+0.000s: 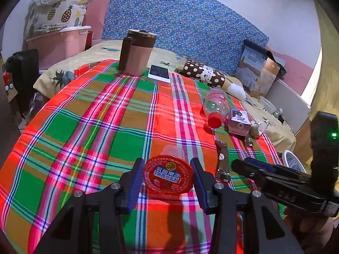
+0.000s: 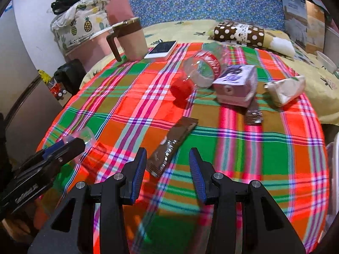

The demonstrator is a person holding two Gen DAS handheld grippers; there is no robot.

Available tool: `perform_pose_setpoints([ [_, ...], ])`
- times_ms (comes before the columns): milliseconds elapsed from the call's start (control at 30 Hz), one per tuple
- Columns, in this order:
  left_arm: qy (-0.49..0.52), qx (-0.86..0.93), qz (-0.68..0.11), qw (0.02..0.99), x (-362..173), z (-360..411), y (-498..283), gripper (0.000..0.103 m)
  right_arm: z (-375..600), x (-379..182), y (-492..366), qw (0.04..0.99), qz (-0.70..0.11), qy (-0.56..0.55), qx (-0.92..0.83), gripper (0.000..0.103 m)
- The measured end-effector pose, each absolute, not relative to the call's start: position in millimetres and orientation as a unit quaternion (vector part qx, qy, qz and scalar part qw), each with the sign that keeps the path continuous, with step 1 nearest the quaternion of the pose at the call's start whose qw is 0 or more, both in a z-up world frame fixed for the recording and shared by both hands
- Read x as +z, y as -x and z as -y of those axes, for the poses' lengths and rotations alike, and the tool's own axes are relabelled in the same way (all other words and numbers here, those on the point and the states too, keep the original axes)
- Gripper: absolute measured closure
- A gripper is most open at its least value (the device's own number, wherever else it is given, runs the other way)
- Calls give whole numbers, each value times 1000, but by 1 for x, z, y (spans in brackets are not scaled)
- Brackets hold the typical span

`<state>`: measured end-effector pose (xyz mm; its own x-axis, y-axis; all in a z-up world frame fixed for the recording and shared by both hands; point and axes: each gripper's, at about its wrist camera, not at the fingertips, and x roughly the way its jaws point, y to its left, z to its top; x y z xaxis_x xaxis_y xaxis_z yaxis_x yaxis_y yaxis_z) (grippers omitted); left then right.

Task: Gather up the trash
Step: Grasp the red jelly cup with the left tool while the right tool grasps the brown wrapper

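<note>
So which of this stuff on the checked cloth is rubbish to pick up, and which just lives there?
Trash:
jelly cup
plastic bottle
brown wrapper
small carton
crumpled white packet

Probably staying:
mug
phone
spotted pillow

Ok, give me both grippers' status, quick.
Left gripper: open, jaws either side of the red-lidded jelly cup, no grip visible.
Right gripper: open, empty, above the brown snack wrapper.
</note>
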<state>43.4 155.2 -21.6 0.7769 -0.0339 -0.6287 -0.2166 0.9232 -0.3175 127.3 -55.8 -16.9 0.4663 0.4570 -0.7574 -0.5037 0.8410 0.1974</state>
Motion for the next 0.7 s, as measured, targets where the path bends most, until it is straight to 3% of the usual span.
perform_pose_setpoints([
  [167,197,38,-336,920,-26,-159,-48,58,45,-31,-134,850,-452,30,268,60],
  [333,194,31,-340,920,-29,-153,-50,58,49,-30,-135,853,-452,37,259,72],
  [700,179,7,-345,921,-21,-118,-49,58,89,-16,-116,862,-435,22,257,75],
])
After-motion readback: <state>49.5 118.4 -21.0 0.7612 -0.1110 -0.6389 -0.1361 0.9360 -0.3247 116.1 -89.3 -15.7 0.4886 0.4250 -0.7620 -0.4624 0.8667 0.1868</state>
